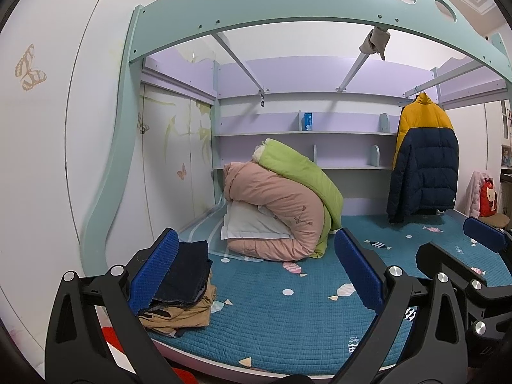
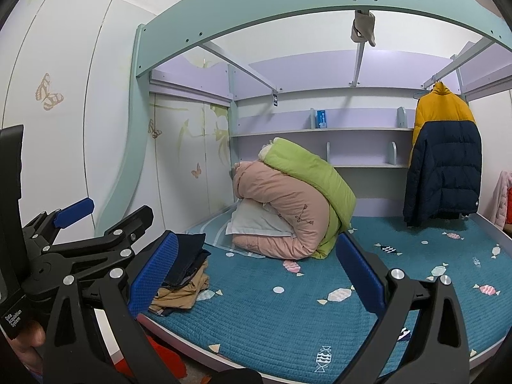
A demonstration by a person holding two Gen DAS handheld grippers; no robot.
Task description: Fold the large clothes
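We've got a folded pile (image 1: 182, 291) done at bed (image 1: 288, 320) edge, jacket (image 1: 422, 160) on hanger prob. left, w/ left gripper (image 1: 256, 272) & right gripper (image 2: 256, 272) both spread apart, holding nothing.

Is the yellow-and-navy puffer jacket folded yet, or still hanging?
Still hanging: the puffer jacket hangs unfolded from a rail above the bed.

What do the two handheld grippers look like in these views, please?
Both match: the left gripper and right gripper have black plastic linkage arms with triangular cut-outs and silver round pivot bolts. Their jaws carry bright blue pads with a fine knurled texture. In the right wrist view, the left gripper's black body bears a small white label reading "Data Acquisition System". No cables or sleeves show.
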